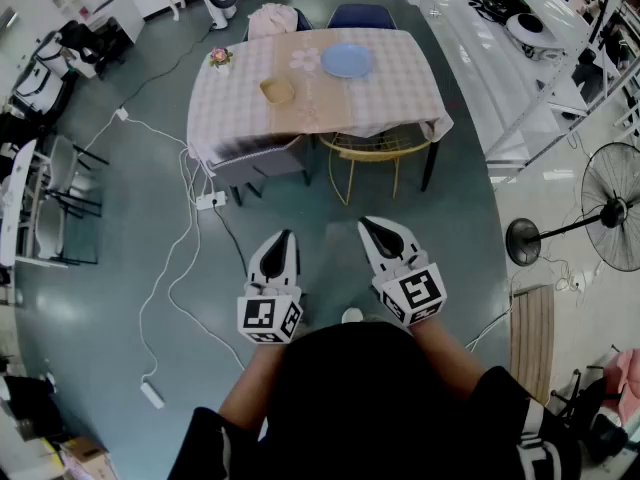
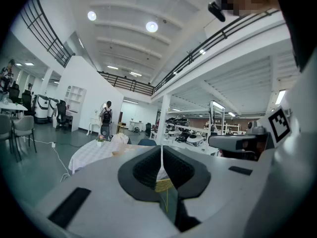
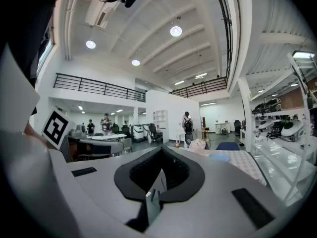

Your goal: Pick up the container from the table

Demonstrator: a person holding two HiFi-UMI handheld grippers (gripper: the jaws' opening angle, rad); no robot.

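Observation:
A small tan container (image 1: 277, 90) sits on the table (image 1: 400, 98) with the checked cloth, far ahead of me in the head view. My left gripper (image 1: 286, 236) and right gripper (image 1: 368, 224) are held side by side over the floor, well short of the table, both pointing toward it. Each is shut with nothing held. In the left gripper view the jaws (image 2: 161, 157) meet in a thin line, with the table (image 2: 91, 150) small at the left. In the right gripper view the shut jaws (image 3: 161, 165) face the table (image 3: 242, 160) at the right.
A blue plate (image 1: 347, 61) and a small flower pot (image 1: 220, 58) also stand on the table. A grey chair (image 1: 262, 163) and a yellow chair (image 1: 375, 153) are tucked at its near side. White cables (image 1: 180, 258) cross the floor at left; a standing fan (image 1: 600, 223) is at right.

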